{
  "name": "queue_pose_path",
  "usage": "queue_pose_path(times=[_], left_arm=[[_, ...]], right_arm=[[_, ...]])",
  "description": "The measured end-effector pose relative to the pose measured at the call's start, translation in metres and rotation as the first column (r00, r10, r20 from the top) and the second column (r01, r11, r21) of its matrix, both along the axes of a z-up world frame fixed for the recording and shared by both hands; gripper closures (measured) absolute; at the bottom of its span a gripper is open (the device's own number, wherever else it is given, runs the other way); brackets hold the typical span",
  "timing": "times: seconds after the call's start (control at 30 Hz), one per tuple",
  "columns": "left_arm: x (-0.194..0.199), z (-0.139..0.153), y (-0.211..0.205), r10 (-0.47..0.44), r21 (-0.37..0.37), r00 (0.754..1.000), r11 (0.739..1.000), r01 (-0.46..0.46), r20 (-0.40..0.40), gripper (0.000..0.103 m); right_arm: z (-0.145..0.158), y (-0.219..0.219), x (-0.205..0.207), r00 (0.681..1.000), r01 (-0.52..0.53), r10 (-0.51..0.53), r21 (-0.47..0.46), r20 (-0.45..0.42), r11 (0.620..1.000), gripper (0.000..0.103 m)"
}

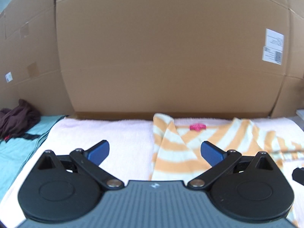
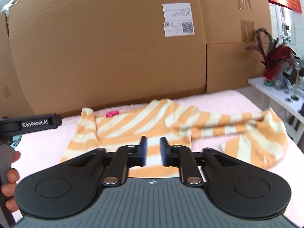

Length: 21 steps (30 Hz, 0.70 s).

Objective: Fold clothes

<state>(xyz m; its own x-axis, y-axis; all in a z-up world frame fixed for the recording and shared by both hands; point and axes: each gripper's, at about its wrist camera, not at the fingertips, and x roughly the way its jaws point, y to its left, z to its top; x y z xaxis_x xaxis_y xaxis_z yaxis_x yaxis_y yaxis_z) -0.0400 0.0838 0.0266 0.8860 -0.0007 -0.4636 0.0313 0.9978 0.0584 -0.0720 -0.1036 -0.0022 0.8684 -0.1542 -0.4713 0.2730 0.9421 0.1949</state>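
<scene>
An orange and cream striped shirt (image 1: 171,157) (image 2: 133,125) lies flat on a pink towel (image 1: 104,131) (image 2: 228,99), with a pink neck label (image 1: 197,127) (image 2: 112,113) at its far edge. One sleeve (image 2: 237,121) stretches out to the right, crumpled at its end. My left gripper (image 1: 154,151) hovers over the shirt's left edge, wide open and empty. My right gripper (image 2: 153,150) hangs above the shirt's near hem, its blue pads (image 2: 143,150) a narrow gap apart with nothing between them. A hand (image 2: 11,172) holds the left gripper's black body (image 2: 34,124).
Tall cardboard boxes (image 1: 171,57) (image 2: 104,57) wall off the far side of the towel. A dark maroon garment (image 1: 17,117) lies on a teal cloth (image 1: 15,153) to the left. A white side table (image 2: 266,87) with a red feathered ornament (image 2: 273,62) stands at the right.
</scene>
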Motion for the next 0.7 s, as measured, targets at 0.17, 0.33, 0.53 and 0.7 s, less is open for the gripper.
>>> queue_pose_path(times=[0.17,0.33,0.53,0.7], left_arm=[[-0.026,-0.008,0.003,0.002,0.002,1.000,1.000,-0.002,-0.007,0.001],[-0.036,-0.019,0.000,-0.004,0.020,1.000,1.000,0.005,-0.025,0.001],[-0.029,-0.033,0.010,-0.028,-0.051,0.991,0.998,0.022,-0.129,0.001],[-0.020,-0.046,0.012,-0.035,-0.060,0.984,0.998,0.024,-0.174,0.001]], right_arm=[[-0.010,0.019,-0.018,1.000,0.006,-0.006,-0.051,0.003,0.999,0.096],[-0.015,0.022,-0.020,0.999,-0.035,0.034,-0.025,-0.033,0.999,0.094],[-0.032,0.024,-0.019,0.993,-0.061,0.060,-0.011,-0.104,0.998,0.093],[-0.051,0.016,-0.012,0.986,0.002,-0.011,-0.054,-0.166,0.999,0.090]])
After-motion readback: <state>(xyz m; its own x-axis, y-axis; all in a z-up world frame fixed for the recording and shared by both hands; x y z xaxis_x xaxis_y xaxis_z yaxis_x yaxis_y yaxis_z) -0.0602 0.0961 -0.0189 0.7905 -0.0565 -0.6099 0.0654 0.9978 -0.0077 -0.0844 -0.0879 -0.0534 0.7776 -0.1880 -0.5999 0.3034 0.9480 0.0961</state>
